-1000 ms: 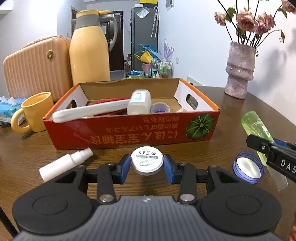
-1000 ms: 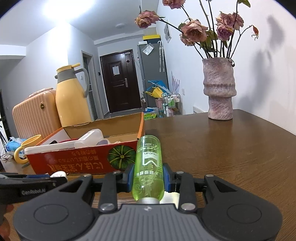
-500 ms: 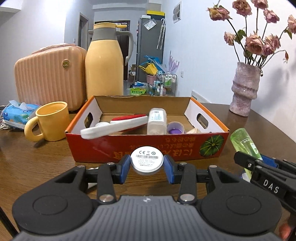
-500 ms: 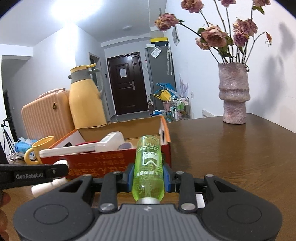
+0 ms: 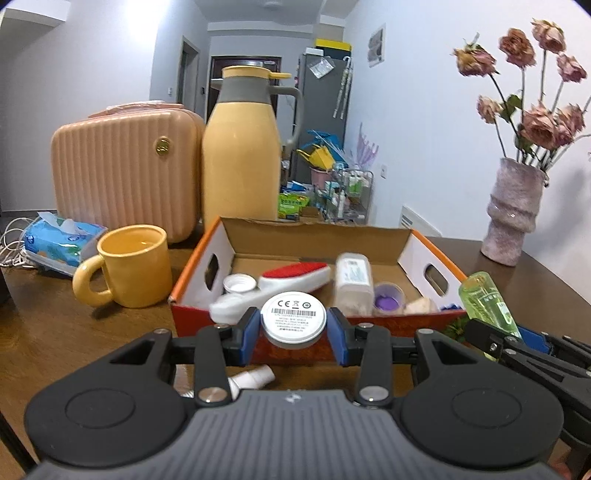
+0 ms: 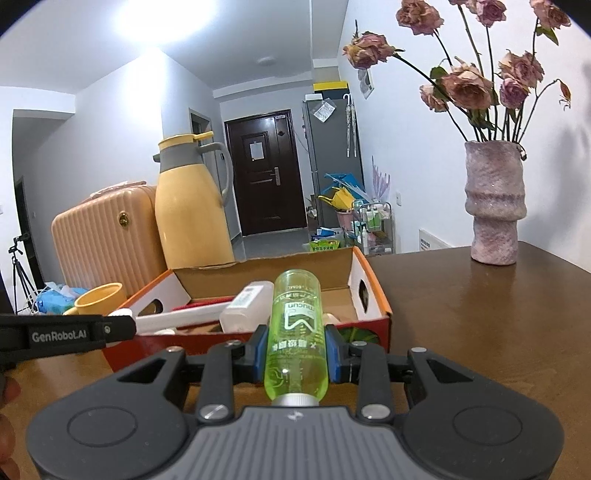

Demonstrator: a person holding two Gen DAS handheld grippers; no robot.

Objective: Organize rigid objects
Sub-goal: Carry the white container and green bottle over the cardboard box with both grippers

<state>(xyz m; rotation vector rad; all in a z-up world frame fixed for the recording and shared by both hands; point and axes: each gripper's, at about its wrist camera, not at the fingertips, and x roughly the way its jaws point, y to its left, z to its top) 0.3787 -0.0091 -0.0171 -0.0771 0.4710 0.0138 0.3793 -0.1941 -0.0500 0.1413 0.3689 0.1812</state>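
Left gripper [image 5: 293,325] clamps round white puck [image 5: 293,320] with CE-marked label; right gripper [image 6: 295,349] clamps green "mucun" bottle [image 6: 295,332]. Both tilt slightly downward, orange cardboard box [image 5: 388,321] just beyond fingertips.

White walls enclose a bright room lit by a ceiling light [image 6: 159,16], where a dark wooden table [image 6: 480,314] stands before a hallway leading past a grey refrigerator [image 6: 328,162] to a dark brown door [image 6: 264,173], over a grey floor [image 6: 273,245]
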